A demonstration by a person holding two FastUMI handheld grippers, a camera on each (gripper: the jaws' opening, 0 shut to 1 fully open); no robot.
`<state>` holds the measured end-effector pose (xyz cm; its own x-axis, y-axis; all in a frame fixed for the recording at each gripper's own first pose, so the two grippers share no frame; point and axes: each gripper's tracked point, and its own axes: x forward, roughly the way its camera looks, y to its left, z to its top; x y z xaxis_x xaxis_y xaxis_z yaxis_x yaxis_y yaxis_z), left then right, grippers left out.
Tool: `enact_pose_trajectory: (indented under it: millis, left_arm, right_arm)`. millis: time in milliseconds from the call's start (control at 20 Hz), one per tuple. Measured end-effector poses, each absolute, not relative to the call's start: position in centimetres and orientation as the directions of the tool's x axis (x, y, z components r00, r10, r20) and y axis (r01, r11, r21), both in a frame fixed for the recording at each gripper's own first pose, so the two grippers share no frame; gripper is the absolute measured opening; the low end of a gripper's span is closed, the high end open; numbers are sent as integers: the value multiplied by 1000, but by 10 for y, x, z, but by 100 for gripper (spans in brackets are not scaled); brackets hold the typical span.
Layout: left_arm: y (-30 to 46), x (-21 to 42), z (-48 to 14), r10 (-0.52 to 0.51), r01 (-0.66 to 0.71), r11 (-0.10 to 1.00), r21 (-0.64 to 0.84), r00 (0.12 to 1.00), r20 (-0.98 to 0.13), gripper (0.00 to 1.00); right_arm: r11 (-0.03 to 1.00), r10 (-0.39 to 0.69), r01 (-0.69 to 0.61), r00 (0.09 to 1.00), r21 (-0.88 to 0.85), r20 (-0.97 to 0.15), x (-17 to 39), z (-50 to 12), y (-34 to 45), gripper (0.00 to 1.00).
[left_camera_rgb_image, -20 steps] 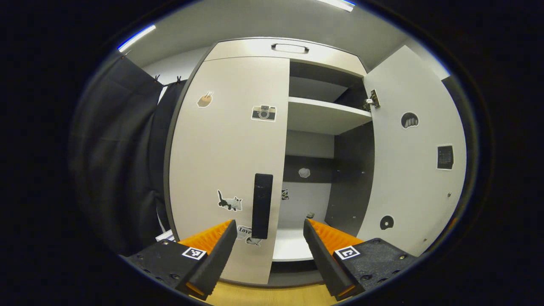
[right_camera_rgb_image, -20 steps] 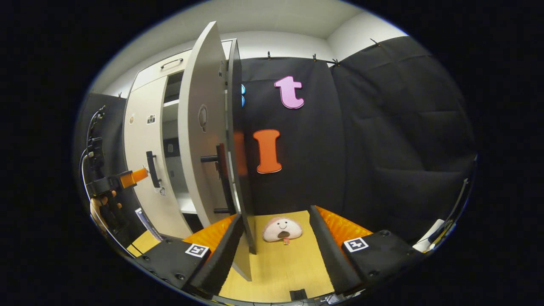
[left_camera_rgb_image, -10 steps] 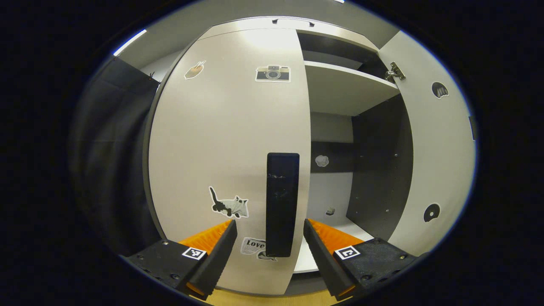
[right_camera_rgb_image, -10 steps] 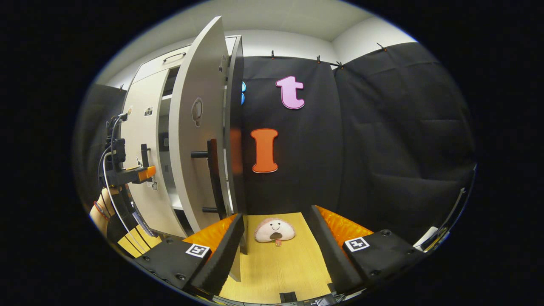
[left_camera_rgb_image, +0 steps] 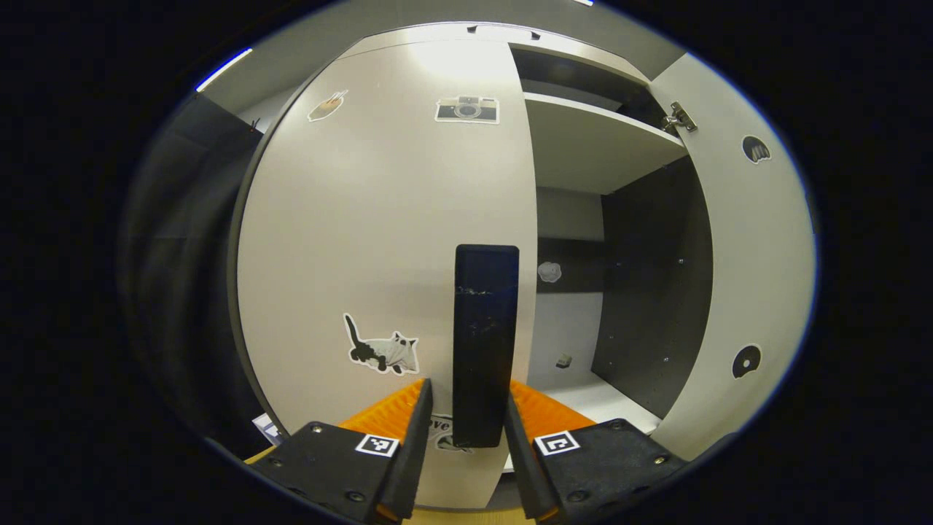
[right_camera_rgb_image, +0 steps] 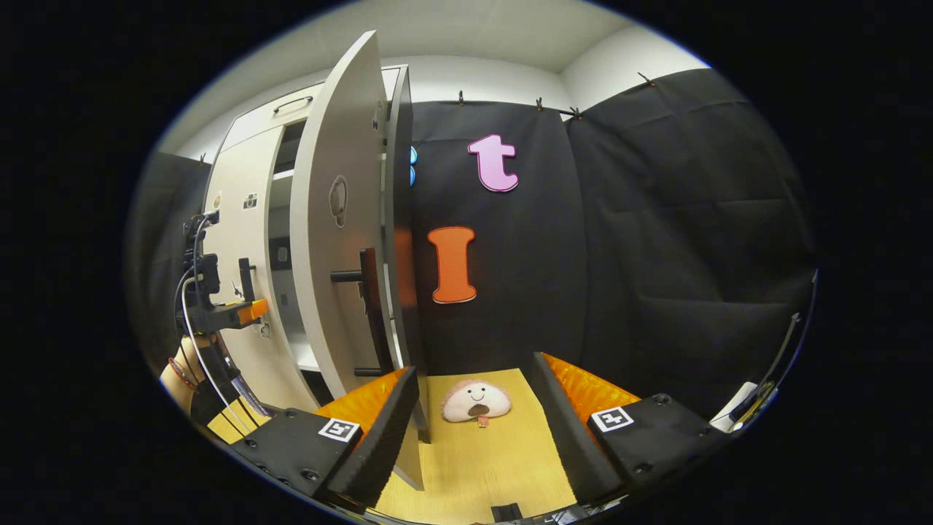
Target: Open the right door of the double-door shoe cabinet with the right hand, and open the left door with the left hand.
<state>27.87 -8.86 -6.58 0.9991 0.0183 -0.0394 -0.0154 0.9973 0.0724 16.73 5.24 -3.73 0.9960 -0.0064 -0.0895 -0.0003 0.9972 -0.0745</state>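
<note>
In the left gripper view the left tool (left_camera_rgb_image: 464,426) sits at 6 o'clock with its fingers drawn in close on either side of the black vertical handle (left_camera_rgb_image: 484,343) of the left door (left_camera_rgb_image: 386,240); whether both fingers actually press on the handle cannot be told from here. The left door stands shut or nearly so, carrying a cat sticker (left_camera_rgb_image: 380,348) at about 8 o'clock of the handle and a camera sticker (left_camera_rgb_image: 467,109) up at 12 o'clock. Past the handle, toward 3 o'clock, the shoe cabinet (left_camera_rgb_image: 605,240) lies open, showing a pale shelf (left_camera_rgb_image: 594,142) and dark inner walls, and beyond that the right door (left_camera_rgb_image: 751,255) is swung wide out at 3 o'clock. In the right gripper view the right tool (right_camera_rgb_image: 474,430) is at 6 o'clock with its fingers spread well apart and nothing between them, hovering over the wooden floor (right_camera_rgb_image: 503,456). Just beyond the fingertips a round plush toy (right_camera_rgb_image: 477,401) with a smiling face lies on the floor. At 10 o'clock the opened right door (right_camera_rgb_image: 339,240) shows edge-on with its dark handle (right_camera_rgb_image: 368,306) sticking out. Farther off at 9 o'clock, the left tool (right_camera_rgb_image: 251,311) is at the left door's handle (right_camera_rgb_image: 246,278), held by a hand (right_camera_rgb_image: 182,372).
</note>
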Motion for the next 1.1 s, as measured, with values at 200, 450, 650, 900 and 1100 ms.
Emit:
enact_pose_trajectory:
  millis: [200,450,650,900,1100]
  left_arm:
    - [-89,279,-67,31,-25,994,103,998,-49,29]
    - [-87,274,-68,14,-8,995,100,998,-57,16]
    - [-86,257,-66,-44,48,995,88,998,-47,14]
    - [-81,240,-62,-99,102,992,73,994,-47,14]
    - [-75,227,-57,-135,137,988,68,990,-39,14]
  right_arm:
    - [997,-10,4,996,-75,-87,166,-38,57,100]
    - [997,-11,5,998,-78,-65,168,-28,66,100]
    - [997,-13,11,999,-70,-34,172,-16,80,99]
    - [998,2,-1,1000,-64,12,158,-11,109,100]
    - [998,21,-20,999,-54,27,153,-12,141,90]
